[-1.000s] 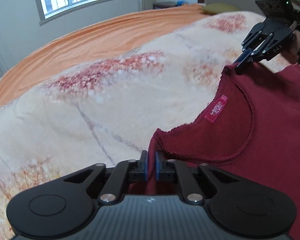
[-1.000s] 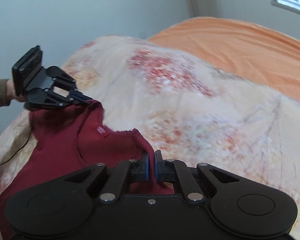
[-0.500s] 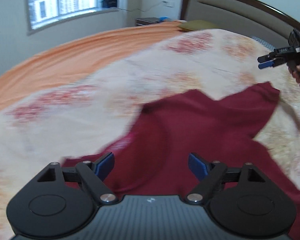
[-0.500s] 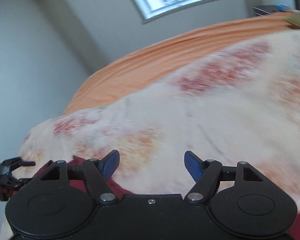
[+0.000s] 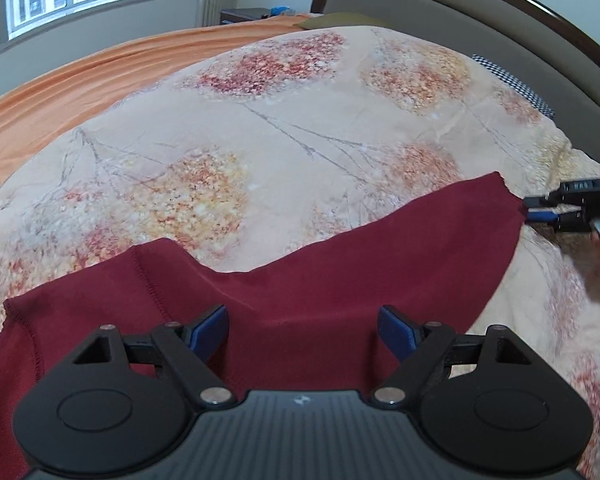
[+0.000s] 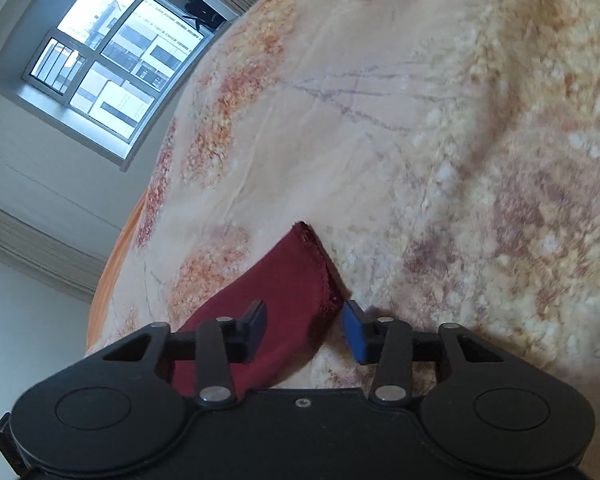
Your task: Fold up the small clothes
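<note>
A dark red knit top (image 5: 340,280) lies spread on the floral blanket (image 5: 284,128), one sleeve stretched out to the right. My left gripper (image 5: 303,330) hovers over the body of the top near the shoulder seam, jaws wide open, nothing between the pads. My right gripper (image 6: 305,330) is rolled on its side at the sleeve's end. The sleeve cuff (image 6: 300,272) lies between its blue pads, and its jaws are closing without pressing on the cloth. The left wrist view shows the right gripper (image 5: 534,210) at the cuff, with a hand behind it.
An orange sheet (image 5: 80,80) covers the far side of the bed. The padded headboard (image 5: 480,32) runs along the back right, with a checked pillow (image 5: 512,80) beneath it. A window (image 6: 112,68) and a nightstand (image 5: 248,14) stand beyond the bed.
Both grippers let go of the top's shoulders and opened. The left one swung over the body of the top. The right one rolled sideways and travelled out to the sleeve's cuff.
</note>
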The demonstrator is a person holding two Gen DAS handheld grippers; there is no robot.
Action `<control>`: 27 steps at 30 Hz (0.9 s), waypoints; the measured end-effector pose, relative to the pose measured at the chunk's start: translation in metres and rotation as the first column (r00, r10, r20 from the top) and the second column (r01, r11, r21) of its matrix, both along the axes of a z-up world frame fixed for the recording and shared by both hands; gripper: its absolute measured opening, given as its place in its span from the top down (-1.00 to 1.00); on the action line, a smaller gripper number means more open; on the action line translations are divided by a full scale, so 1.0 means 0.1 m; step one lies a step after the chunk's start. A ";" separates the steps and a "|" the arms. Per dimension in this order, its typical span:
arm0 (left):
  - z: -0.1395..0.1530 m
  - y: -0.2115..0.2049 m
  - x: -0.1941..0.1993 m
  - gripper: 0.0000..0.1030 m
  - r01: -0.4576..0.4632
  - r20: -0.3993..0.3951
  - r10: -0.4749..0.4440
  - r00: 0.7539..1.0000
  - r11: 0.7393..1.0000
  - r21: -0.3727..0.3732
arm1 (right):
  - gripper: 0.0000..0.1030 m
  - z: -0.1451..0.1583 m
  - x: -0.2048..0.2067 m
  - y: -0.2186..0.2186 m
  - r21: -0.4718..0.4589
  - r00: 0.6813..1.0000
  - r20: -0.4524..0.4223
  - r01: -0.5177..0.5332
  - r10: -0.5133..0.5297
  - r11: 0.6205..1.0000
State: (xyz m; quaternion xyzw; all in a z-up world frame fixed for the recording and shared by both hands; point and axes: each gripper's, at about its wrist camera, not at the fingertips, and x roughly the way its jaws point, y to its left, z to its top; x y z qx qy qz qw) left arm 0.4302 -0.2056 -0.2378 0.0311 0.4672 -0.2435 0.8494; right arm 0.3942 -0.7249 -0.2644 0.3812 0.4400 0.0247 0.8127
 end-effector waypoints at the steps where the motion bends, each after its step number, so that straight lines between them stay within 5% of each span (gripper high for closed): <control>1: -0.02 -0.01 0.04 -0.67 -0.015 -0.015 0.015 1.000 1.000 0.002 | 0.32 -0.07 0.02 0.01 0.022 1.000 -0.001 0.012 -0.012 1.000; 3: -0.10 -0.02 0.10 -0.66 -0.047 -0.045 0.048 0.998 0.999 0.009 | 0.39 -0.19 0.04 0.00 0.081 0.999 0.014 0.044 -0.045 0.996; 6: -0.24 0.00 0.22 -0.68 -0.123 -0.090 0.122 0.988 0.992 -0.002 | 0.90 -0.24 0.11 -0.01 0.113 0.996 0.026 0.084 -0.087 0.990; 7: -0.27 0.00 0.26 -0.73 -0.147 -0.097 0.145 0.985 0.989 -0.015 | 0.91 -0.20 0.14 -0.02 0.123 0.994 0.046 0.095 -0.101 0.988; 11: -0.29 -0.20 0.40 -0.87 -0.167 -0.077 0.161 0.984 0.983 -0.074 | 0.92 0.36 0.19 -0.04 0.183 0.966 0.244 0.043 -0.087 0.982; 16: -0.18 -0.23 0.43 -0.68 -0.211 -0.120 0.187 0.975 0.949 -0.233 | 0.92 1.08 0.33 0.28 0.119 0.924 0.372 -0.145 0.092 0.982; 22: 0.15 0.48 -0.11 -0.77 -0.264 -0.086 0.249 0.965 0.922 -0.284 | 0.91 1.38 0.36 1.28 0.031 0.864 0.385 -0.365 0.325 0.931; 27: 0.19 1.51 -0.62 -0.83 -0.424 -0.150 0.397 0.905 0.860 -0.282 | 0.91 1.32 0.25 2.71 0.048 0.773 0.375 -0.567 0.511 0.822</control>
